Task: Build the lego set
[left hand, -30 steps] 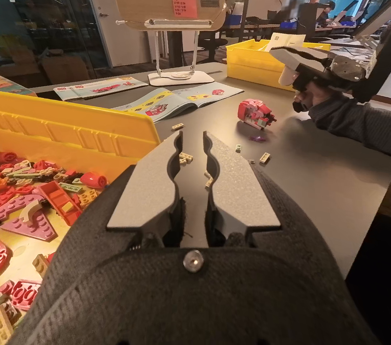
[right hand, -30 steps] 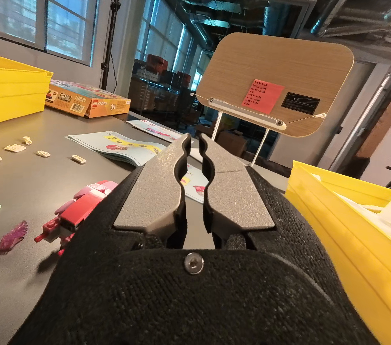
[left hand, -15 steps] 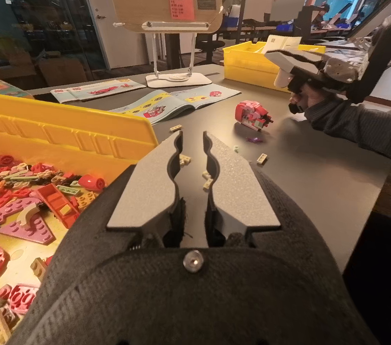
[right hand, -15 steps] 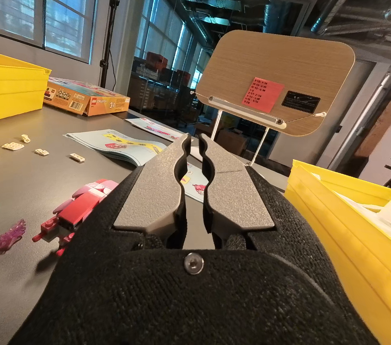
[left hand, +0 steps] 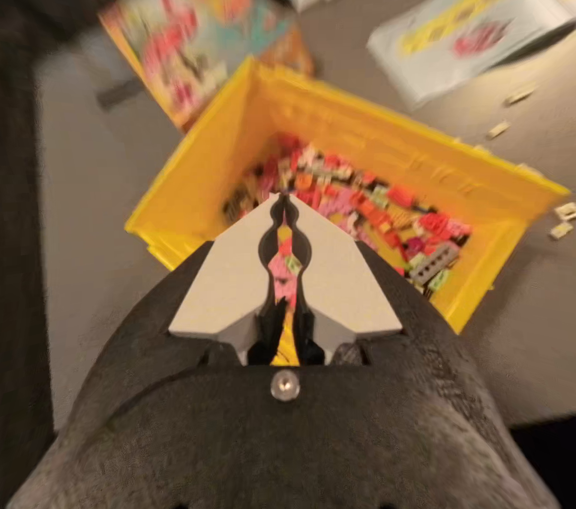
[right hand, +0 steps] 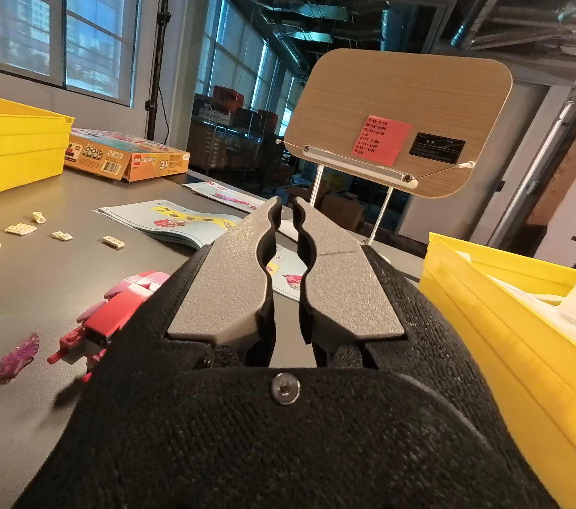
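Pointing down into the yellow bin, the left gripper is hanging over a heap of red, pink and orange toy bricks — its 2 fingertips are meeting at the front, clenched with nothing between them. This view is blurring strongly, so single bricks are hard to tell. A grey brick with holes is lying at the right side of the heap. Beside the bin, a colourful toy box is resting on the grey table.

The right gripper is staying above the table with a narrow gap between its fingertips, and nothing is sitting in that gap. Just left of it, a red and pink brick model is lying on the table, with a purple translucent piece further left. Ahead of it an open instruction booklet is lying, and 4 small beige bricks are scattered to the left. The wooden book stand is carrying a red sticky note with handwriting and a black label. The orange box is bearing printed marks and a barcode — I am not copying them. Another yellow bin is standing at the right.
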Motion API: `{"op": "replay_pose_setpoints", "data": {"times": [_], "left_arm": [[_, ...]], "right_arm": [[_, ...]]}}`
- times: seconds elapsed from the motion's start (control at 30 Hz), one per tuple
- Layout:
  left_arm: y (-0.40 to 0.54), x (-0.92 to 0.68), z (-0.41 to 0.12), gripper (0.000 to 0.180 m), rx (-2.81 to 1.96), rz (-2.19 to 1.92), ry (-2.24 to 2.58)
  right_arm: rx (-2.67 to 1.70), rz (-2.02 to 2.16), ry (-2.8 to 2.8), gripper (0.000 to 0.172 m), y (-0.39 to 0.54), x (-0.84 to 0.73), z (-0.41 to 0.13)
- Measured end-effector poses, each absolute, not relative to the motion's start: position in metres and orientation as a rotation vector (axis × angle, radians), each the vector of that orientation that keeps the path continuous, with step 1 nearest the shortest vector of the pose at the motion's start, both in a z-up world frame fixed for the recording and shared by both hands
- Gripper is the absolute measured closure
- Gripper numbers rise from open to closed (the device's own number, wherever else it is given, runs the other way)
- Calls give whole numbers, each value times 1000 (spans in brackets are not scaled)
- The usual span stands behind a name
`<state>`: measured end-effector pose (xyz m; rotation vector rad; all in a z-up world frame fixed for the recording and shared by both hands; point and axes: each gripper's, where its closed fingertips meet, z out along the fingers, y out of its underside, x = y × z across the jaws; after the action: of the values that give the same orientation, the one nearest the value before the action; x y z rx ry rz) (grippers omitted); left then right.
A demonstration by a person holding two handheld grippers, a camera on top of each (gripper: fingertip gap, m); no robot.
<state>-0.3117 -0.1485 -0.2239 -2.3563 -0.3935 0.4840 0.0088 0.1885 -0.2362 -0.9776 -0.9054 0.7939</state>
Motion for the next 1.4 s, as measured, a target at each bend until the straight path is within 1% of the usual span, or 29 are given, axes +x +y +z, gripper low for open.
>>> {"op": "replay_pose_setpoints", "data": {"times": [0.03, 0.1, 0.23, 0.37, 0.47, 0.6, 0.67, 1.23, 1.4], "left_arm": [[-150, -325, -245, 180, -2484, 369, -494], [-137, -336, -274, 180, -2592, 80, -594], [-137, -377, -320, 178, -2778, 39, -771], [-129, -391, -341, 161, -2802, -38, -912], [-128, -402, -349, 157, -2793, -17, -974], [-129, -405, -359, 157, -2786, -46, -1023], [-128, -405, -362, 161, -2786, -43, -1018], [-120, -408, -362, 160, -2800, -10, -1025], [-127, -406, -363, 164, -2829, 9, -1012]], "right_arm": [[-979, 795, -904, 166, 189, 9, -236], [-981, 793, -903, 166, 190, 9, -237], [-980, 786, -920, 166, 189, 7, -239], [-972, 792, -939, 167, 186, 5, -239], [-968, 795, -947, 167, 185, 5, -240], [-972, 806, -954, 167, 184, 3, -241], [-974, 809, -956, 167, 184, 3, -241], [-980, 817, -977, 167, 182, 0, -244], [-983, 821, -979, 167, 182, 0, -244]]}}
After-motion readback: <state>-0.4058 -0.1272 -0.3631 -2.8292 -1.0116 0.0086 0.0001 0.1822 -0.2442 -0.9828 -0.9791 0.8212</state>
